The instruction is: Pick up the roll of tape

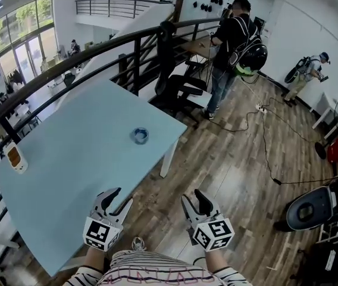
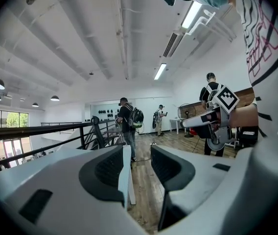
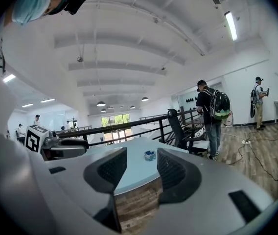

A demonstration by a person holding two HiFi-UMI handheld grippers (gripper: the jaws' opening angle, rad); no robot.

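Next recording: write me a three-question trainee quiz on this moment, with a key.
1. True or false: the left gripper holds the roll of tape.
2. Whose view shows the tape beyond its jaws? A left gripper; B right gripper.
3. Fill in: the tape lies on the light blue ____.
Key: 1 false, both grippers are open and empty; 2 B; 3 table.

Holding the left gripper and the right gripper low in front of the body, side by side yet apart, both aimed forward with jaws parted on nothing, marker cubes nearest the body, forearms bare below striped sleeves, elbows seemingly tucked in.
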